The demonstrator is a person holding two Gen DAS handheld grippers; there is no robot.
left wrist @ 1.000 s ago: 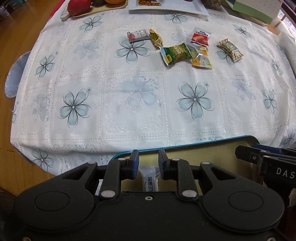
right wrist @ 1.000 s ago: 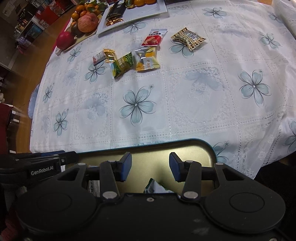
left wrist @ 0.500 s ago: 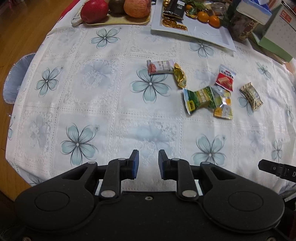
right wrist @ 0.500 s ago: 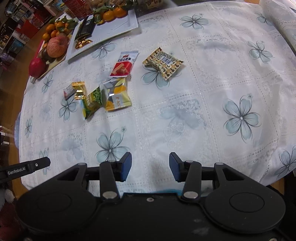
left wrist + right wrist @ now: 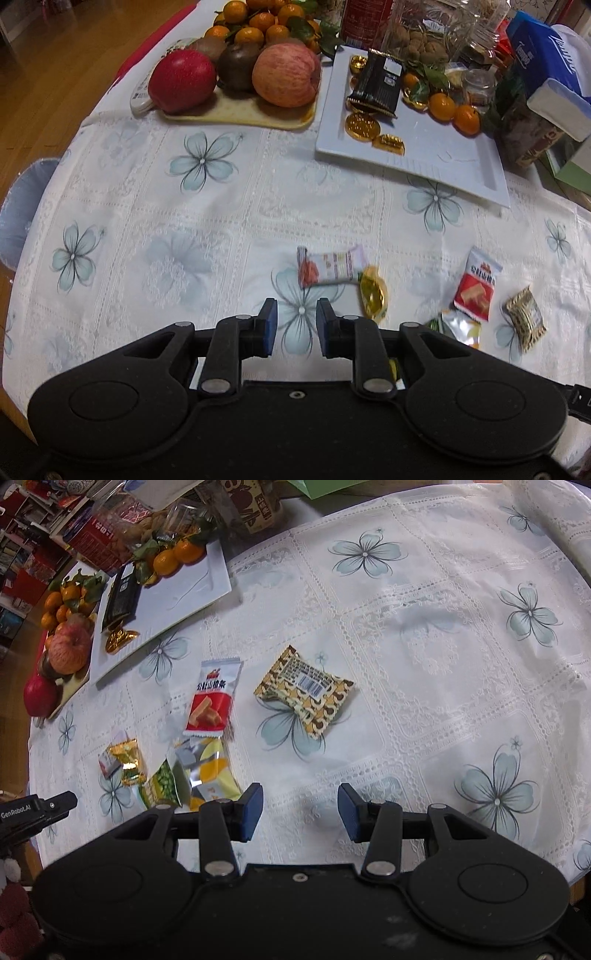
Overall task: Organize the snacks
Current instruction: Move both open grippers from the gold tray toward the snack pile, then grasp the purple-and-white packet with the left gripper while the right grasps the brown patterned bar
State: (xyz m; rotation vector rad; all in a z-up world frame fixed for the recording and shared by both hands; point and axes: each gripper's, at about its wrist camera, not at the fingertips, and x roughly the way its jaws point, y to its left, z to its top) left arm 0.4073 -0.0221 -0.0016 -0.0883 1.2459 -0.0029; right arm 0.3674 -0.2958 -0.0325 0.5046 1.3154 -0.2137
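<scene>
The left gripper (image 5: 293, 325) hovered over the floral tablecloth (image 5: 155, 206) with its jaws at a narrow gap and nothing between them. The right gripper (image 5: 300, 808) stood wider open, also empty.

Just ahead of the left gripper lay a white-and-pink snack packet (image 5: 330, 266), with a gold-wrapped candy (image 5: 373, 291) touching its right end. Risk: a narrow jaw setting could push the packet forward instead of straddling it, and closure near the right end could catch the candy as well.

Near the right gripper's left finger, a green packet (image 5: 162, 784) and a silver-and-yellow packet (image 5: 208, 771) overlapped, and a red-and-white wafer packet (image 5: 212, 701) touched the pile. Risk: a grasp here could lift or drag two wrappers together.

Farther ahead, a brown patterned packet (image 5: 304, 690) lay apart from the rest and was judged the safest pick. Its puffed foil could slip from a shallow pinch.

At the far side, a white rectangular plate (image 5: 461, 173) held gold coins (image 5: 362, 125) and a black packet (image 5: 376, 85), beside a fruit tray (image 5: 236, 114). Risk: a long reach could snag the lace cloth and shift everything on it.
</scene>
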